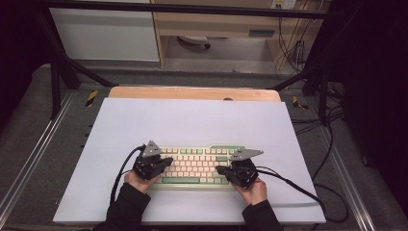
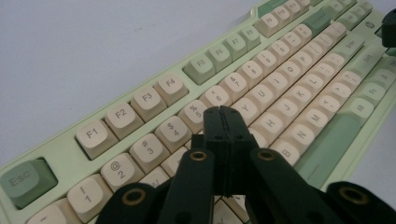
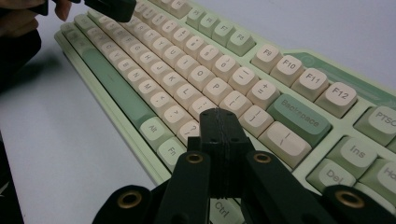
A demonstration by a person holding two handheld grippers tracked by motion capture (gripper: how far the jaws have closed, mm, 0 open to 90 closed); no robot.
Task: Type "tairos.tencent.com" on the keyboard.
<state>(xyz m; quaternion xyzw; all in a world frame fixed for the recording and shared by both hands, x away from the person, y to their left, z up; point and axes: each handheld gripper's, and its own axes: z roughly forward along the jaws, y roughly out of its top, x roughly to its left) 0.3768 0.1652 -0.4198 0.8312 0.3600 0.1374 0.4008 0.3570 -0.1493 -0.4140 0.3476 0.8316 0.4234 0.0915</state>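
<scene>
A pale green keyboard (image 1: 197, 166) is seen lying on the white table (image 1: 192, 125), near the person's edge, its long axis running left to right. The left gripper (image 1: 166, 162) is held over the keyboard's left end and the right gripper (image 1: 222, 170) over its right end, each angled inward toward the middle. In both gripper views the jaws are pressed together with nothing between them, poised just above the keys: the left above the letter rows near the number keys, the right near the lower right keys. Neither hand is judged nearer. Beyond the table, a wooden edge (image 1: 192, 93), grey floor and trailing cables (image 1: 308, 187) are noted
</scene>
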